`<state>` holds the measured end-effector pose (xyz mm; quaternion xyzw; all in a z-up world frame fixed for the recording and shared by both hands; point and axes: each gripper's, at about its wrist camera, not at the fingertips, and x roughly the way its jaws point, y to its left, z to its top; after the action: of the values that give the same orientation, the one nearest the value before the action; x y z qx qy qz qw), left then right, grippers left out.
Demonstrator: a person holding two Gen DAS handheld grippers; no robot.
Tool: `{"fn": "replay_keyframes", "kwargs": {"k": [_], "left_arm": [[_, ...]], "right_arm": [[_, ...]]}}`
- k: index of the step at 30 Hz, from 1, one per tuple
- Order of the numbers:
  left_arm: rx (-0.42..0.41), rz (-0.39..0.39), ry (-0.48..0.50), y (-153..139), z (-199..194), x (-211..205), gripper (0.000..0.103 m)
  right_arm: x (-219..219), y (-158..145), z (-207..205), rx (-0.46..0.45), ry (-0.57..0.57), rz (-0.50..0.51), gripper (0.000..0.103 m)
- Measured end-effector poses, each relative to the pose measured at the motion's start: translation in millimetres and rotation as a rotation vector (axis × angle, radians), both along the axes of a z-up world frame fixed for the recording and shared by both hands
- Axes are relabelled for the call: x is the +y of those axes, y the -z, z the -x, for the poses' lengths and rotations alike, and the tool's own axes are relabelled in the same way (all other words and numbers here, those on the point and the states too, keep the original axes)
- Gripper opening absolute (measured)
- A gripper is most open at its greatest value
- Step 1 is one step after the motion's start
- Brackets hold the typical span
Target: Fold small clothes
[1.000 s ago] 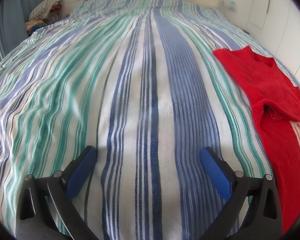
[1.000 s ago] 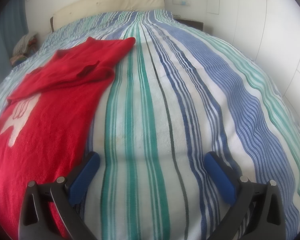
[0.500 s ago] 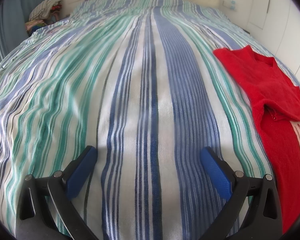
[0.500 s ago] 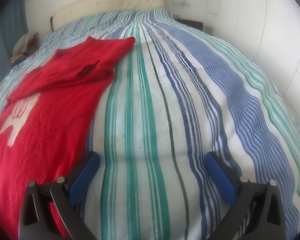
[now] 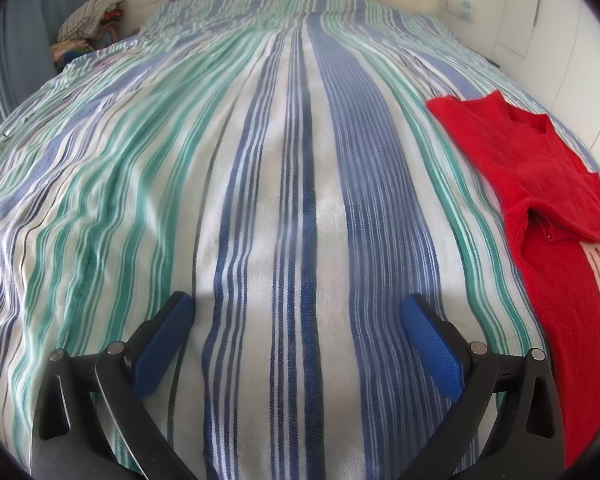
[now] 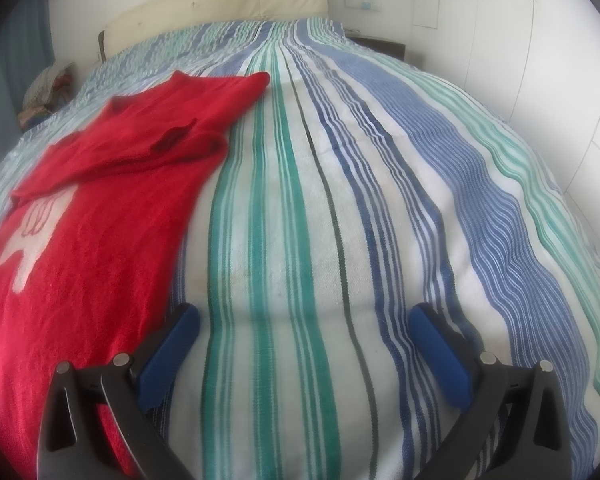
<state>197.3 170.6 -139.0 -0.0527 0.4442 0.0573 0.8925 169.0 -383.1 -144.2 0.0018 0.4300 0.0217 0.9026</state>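
With both my left tongs (image 5: 296,316) and right tongs (image 6: 306,322) released and empty, I risk pinching the striped woven bedspread (image 6: 340,200) along with the red knitted sweater (image 6: 100,208).

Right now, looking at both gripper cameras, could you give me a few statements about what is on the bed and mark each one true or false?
1. The red sweater lies on the striped bedspread. True.
2. The right gripper clamps the sweater. False: its jaws stand open, holding nothing.
3. The left gripper is open over bare bedspread. True.
4. The sweater is plain red. False: it has a white design on it.
5. A sleeve is folded across the sweater. True.
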Motion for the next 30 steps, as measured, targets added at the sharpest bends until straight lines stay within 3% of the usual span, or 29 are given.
{"fn": "replay_keyframes", "kwargs": {"k": [22,25,30], "left_arm": [[-0.002,-0.009,-0.007,2.4,-0.5,-0.9,0.103],[0.017,-0.030,-0.009,2.4,-3.2,-3.7,0.103],[0.160,0.026,0.006,-18.6,4.8,-4.9,0.098]], "right_arm": [[-4.7,-2.1,4.1,-0.009,-0.002,-0.019,0.103],[-6.1,-5.7,1.9,0.017,-0.010,-0.027,0.103],[-21.7,-41.3,8.9,0.103,-0.034,-0.103,0.102]]}}
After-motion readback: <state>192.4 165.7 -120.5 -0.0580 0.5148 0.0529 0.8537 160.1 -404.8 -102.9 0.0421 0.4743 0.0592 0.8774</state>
